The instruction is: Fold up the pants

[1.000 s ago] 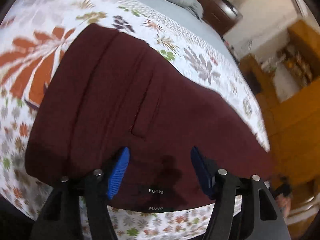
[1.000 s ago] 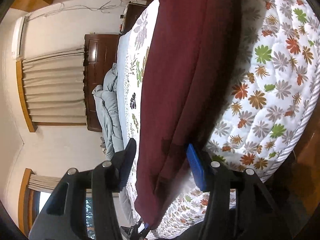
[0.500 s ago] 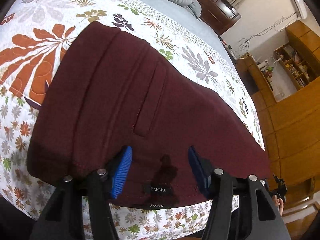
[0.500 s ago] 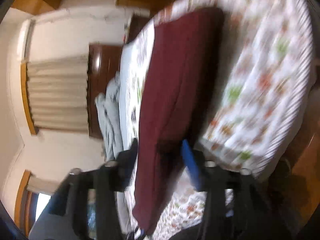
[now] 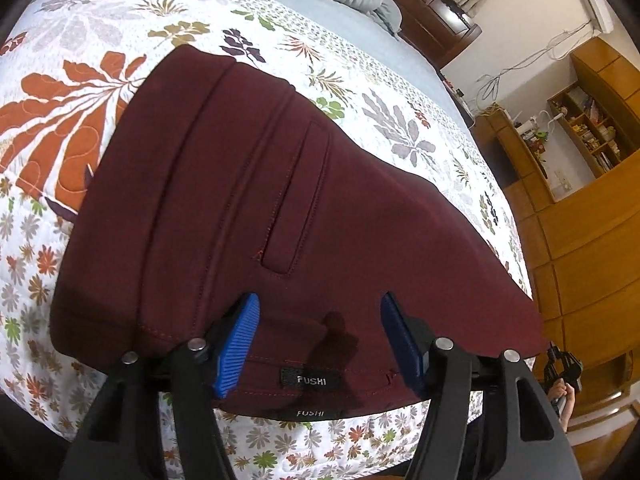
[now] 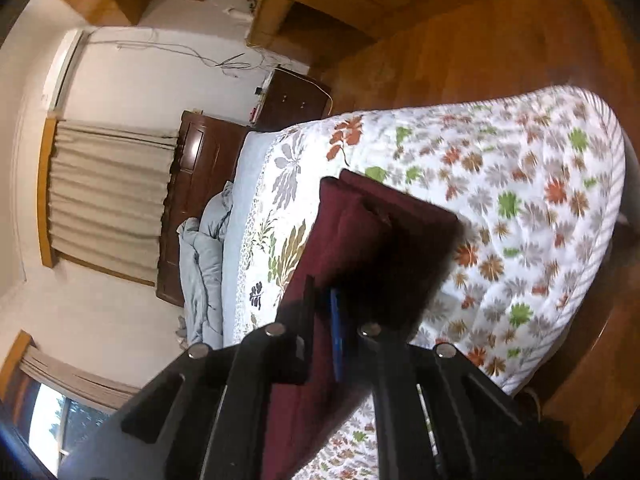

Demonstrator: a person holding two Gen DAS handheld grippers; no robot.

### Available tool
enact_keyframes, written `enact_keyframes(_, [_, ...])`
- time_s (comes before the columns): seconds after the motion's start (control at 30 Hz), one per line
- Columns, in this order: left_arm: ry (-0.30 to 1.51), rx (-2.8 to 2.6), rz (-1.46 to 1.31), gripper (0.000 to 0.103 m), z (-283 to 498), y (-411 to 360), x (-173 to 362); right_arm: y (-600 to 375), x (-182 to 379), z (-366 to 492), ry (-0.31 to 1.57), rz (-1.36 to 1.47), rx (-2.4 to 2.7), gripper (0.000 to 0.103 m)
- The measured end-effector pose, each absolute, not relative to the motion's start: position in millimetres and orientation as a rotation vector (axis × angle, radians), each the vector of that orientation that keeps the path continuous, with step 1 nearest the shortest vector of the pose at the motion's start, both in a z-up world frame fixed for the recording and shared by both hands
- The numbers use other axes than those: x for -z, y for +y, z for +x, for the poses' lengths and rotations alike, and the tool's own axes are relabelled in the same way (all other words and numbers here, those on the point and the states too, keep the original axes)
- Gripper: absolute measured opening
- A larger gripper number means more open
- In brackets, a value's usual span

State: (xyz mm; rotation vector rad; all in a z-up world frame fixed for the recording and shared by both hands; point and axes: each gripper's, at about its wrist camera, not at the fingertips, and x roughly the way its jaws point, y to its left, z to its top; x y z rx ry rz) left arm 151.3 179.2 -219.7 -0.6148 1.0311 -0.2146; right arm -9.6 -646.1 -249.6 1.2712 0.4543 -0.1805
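A bedroom with wooden cabinets and curtains framed a bed point(image 5: 100, 92) under a floral quilt. The left hand-held gripper point(image 5: 320, 340) stood released over the waistband, its blue pads point(image 5: 236, 344) apart on either side of the label and not pressing. The right hand-held gripper point(image 6: 322, 328), its jaws just having closed, was clenched on a folded edge of the maroon pants point(image 5: 248, 184), lifting it. The rest of the pants lay flat on the quilt, beyond which a grey duvet point(image 6: 204, 264) sat bunched by the headboard.

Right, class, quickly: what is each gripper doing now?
Left gripper: open, pads either side of the dark maroon fabric pants, not pressing.
Right gripper: just closed, shut on the pants.
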Motion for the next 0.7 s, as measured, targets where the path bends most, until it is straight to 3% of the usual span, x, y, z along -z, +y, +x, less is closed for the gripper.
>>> enact_keyframes(0.17, [1.027, 0.213, -0.601, 0.067, 152.8, 175.7, 219.5, -655.1, 294.6, -16.4, 0.487, 1.356, 0.247, 0.006])
enact_keyframes(0.33, [1.032, 0.214, -0.610, 0.067, 154.7, 176.1, 220.0, -654.8, 277.0, -24.9, 0.433, 1.333, 0.268, 0.005])
enact_keyframes(0.47, [1.029, 0.211, -0.604, 0.069, 155.3, 173.7, 219.9, -662.2, 285.5, -19.6, 0.493, 1.356, 0.237, 0.009])
enact_keyframes(0.5, [1.029, 0.211, -0.605, 0.069, 155.3, 173.5, 219.7, -664.7, 284.7, -24.9, 0.484, 1.362, 0.246, 0.016])
enact_keyframes(0.6, [1.029, 0.214, -0.609, 0.069, 156.0, 174.1, 219.9, -670.7, 278.5, -50.2, 0.430, 1.382, 0.330, 0.060])
enact_keyframes(0.7, [1.031, 0.210, -0.602, 0.071, 156.4, 172.9, 220.1, -670.9, 285.5, -54.3, 0.422, 1.402, 0.290, 0.060])
